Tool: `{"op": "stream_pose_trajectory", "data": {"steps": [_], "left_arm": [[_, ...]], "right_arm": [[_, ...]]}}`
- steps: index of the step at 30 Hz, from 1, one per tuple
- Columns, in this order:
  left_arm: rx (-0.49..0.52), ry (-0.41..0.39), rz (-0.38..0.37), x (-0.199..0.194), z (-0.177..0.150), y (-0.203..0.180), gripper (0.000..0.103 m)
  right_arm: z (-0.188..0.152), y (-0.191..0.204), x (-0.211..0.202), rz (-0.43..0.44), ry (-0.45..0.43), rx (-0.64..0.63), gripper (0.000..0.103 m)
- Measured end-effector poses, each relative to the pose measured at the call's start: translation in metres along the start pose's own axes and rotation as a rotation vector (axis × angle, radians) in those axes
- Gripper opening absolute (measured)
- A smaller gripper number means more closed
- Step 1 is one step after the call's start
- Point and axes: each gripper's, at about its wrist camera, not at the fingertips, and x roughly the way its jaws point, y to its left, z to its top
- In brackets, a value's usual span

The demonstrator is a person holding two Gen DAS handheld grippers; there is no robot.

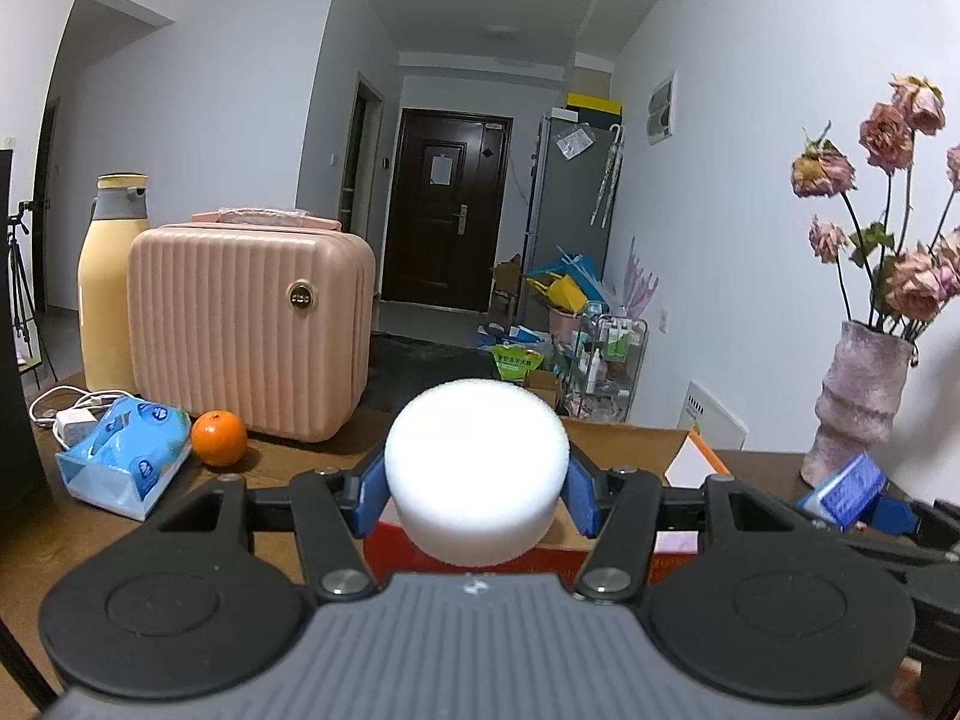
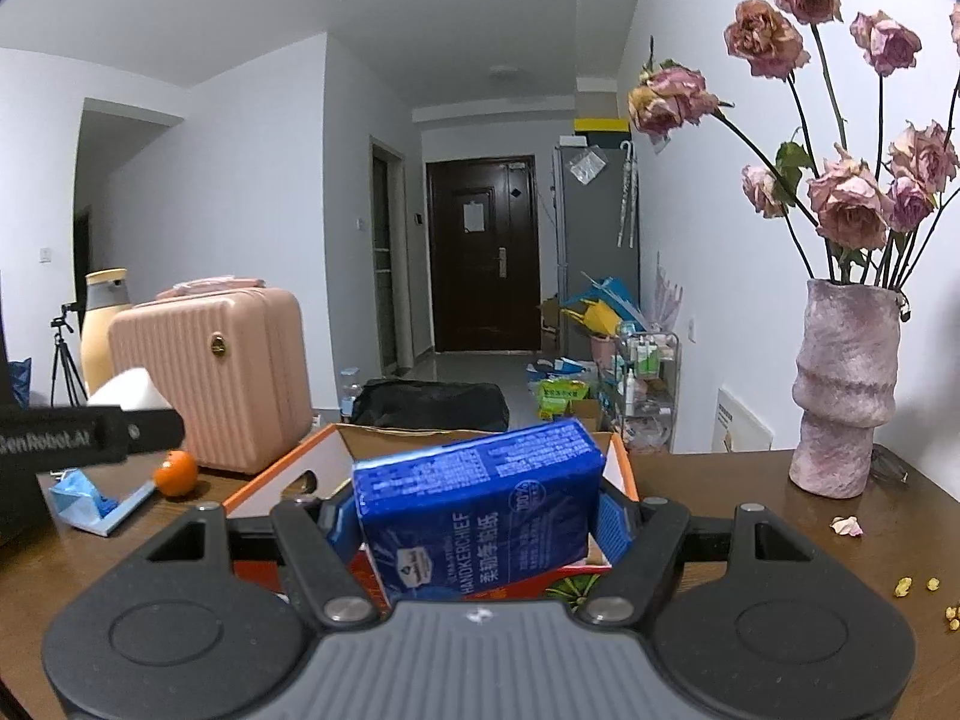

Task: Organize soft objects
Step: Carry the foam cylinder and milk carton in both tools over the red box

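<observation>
My left gripper [image 1: 477, 492] is shut on a round white foam sponge [image 1: 477, 468], its blue pads pressing both sides. It hangs above the near edge of an open cardboard box [image 1: 624, 450] with red sides. My right gripper [image 2: 480, 522] is shut on a dark blue pack of handkerchief tissues [image 2: 480, 516], tilted, held over the same open box [image 2: 288, 468]. In the left wrist view the blue pack [image 1: 849, 489] shows at the right. The white sponge [image 2: 129, 390] and the left gripper's black body appear at the left of the right wrist view.
On the brown table [image 1: 60, 540] stand a pink ribbed case [image 1: 246, 330], a yellow flask [image 1: 108, 282], an orange [image 1: 219, 438], a light blue tissue pack [image 1: 126, 456] and a white charger. A pink vase [image 2: 843, 390] with dried roses stands at the right; petals [image 2: 846, 525] lie near it.
</observation>
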Motion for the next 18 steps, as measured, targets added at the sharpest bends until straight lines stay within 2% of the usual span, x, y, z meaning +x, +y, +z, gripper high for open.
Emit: {"op": "stream_pose_trajectory", "data": {"steps": [10, 18], "left_arm": [[0.001, -0.005, 0.017, 0.029, 0.016, -0.009, 0.059], [-0.009, 0.011, 0.008, 0.053, 0.026, -0.012, 0.059]], "right_arm": [[0.017, -0.007, 0.027, -0.017, 0.009, 0.021, 0.071], [0.03, -0.011, 0.052, -0.019, 0.049, 0.03, 0.071]]}}
